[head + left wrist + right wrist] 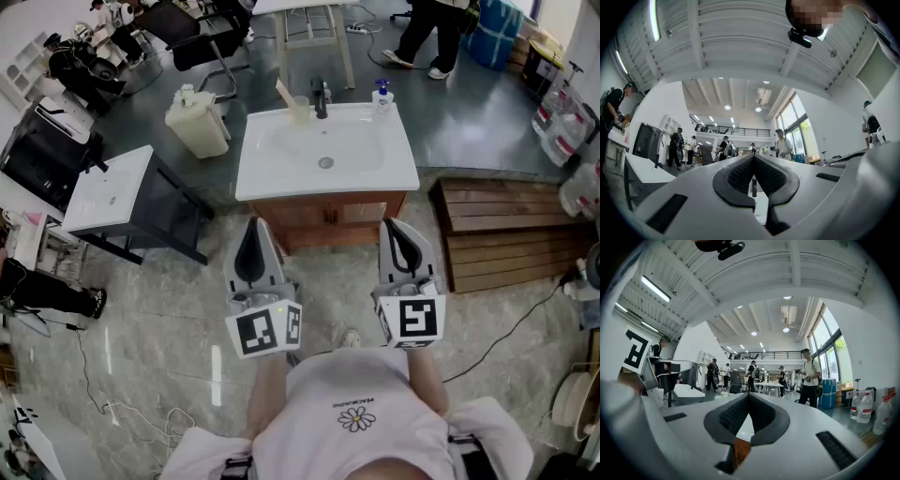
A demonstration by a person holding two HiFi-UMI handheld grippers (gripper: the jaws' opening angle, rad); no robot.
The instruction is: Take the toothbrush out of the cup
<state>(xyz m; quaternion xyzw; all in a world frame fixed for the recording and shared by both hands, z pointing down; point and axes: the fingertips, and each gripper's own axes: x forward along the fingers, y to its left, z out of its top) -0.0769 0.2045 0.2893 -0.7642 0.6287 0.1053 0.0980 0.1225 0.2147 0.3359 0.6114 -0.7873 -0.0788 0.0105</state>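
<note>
In the head view a white washbasin point(281, 178) on a wooden cabinet stands ahead of me. At its back edge sits a pale cup point(300, 112) with a cream toothbrush point(283, 92) leaning out of it to the left. My left gripper point(255, 228) and right gripper point(397, 228) hang side by side in front of the cabinet, well short of the cup. Both are shut with nothing between the jaws. In the left gripper view the left gripper point(753, 159) has its tips meeting, and the right gripper point(748, 396) shows the same in the right gripper view.
A black tap point(321, 97) and a blue-topped pump bottle point(382, 96) stand on the basin's back edge. A cream bin point(196, 122) is to the left, with a white table point(108, 187) further left. Wooden pallets point(506, 230) lie right. People stand in the background.
</note>
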